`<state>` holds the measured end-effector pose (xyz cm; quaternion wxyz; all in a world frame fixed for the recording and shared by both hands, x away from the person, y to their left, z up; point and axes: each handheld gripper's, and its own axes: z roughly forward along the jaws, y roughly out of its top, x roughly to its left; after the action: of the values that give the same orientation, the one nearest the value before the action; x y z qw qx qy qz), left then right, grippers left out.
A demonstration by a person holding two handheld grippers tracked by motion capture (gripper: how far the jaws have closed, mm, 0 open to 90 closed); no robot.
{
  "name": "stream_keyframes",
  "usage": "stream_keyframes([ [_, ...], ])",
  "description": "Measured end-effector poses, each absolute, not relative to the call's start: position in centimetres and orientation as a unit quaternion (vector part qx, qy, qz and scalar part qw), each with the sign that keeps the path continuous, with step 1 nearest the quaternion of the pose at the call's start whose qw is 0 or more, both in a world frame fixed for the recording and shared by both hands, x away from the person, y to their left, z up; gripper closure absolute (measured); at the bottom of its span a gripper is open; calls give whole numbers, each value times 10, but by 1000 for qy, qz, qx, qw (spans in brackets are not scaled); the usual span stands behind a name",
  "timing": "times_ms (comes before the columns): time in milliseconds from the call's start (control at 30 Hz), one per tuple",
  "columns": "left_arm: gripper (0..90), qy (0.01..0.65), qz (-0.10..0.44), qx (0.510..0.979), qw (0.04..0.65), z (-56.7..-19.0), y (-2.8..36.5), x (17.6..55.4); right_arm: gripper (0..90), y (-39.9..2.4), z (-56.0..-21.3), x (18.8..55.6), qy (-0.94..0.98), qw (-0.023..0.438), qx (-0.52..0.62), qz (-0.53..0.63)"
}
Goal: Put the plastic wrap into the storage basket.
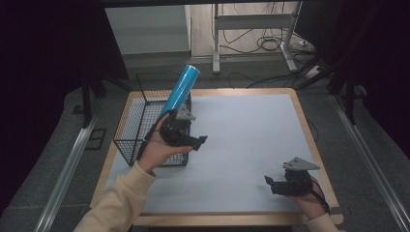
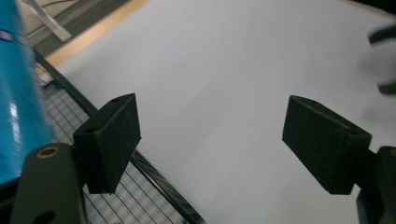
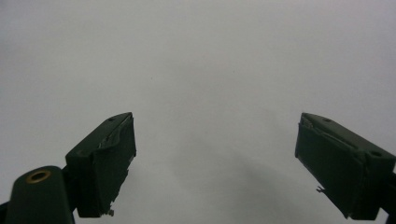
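While the left gripper (image 1: 186,137) hangs at the near right corner of a black wire basket (image 1: 129,126), its jaws stand wide apart with nothing between them; in the left gripper view (image 2: 210,144) they frame bare white surface and the basket's rim (image 2: 154,175). A blue cylinder (image 1: 180,90) stands in the basket, tilted, its lower end inside at the right wall and its upper end leaning up and away beyond the far rim; in the left gripper view it runs down the left edge (image 2: 16,107). The basket sits on the left side of the tabletop (image 1: 251,140), a white sheet edged in wood. At the near right corner the right gripper (image 1: 278,186) rests low over the sheet, well apart from the basket, pointing left. Its jaws are likewise spread and empty in the right gripper view (image 3: 215,163).
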<state>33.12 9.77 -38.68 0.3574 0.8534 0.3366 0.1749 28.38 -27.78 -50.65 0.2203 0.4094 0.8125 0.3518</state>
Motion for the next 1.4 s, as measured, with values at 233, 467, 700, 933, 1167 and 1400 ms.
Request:
stream_keyframes([
  [233, 190, 322, 161, 861, 360, -416, 97, 297, 128, -277, -507, 283, 813, 221, 411, 348],
  [467, 197, 341, 161, 857, 352, -453, 109, 281, 129, -276, -509, 283, 814, 222, 411, 345],
  [700, 196, 352, 154, 861, 334, -479, 116, 268, 132, -275, -509, 283, 816, 226, 405, 345],
  [933, 198, 365, 148, 855, 338, -496, 125, 262, 132, -275, -510, 283, 818, 223, 404, 344],
  [1167, 202, 366, 142, 850, 350, -497, 130, 259, 132, -275, -510, 284, 818, 224, 404, 344],
  [1400, 201, 369, 139, 852, 344, -500, 131, 261, 132, -274, -510, 283, 817, 229, 400, 347],
])
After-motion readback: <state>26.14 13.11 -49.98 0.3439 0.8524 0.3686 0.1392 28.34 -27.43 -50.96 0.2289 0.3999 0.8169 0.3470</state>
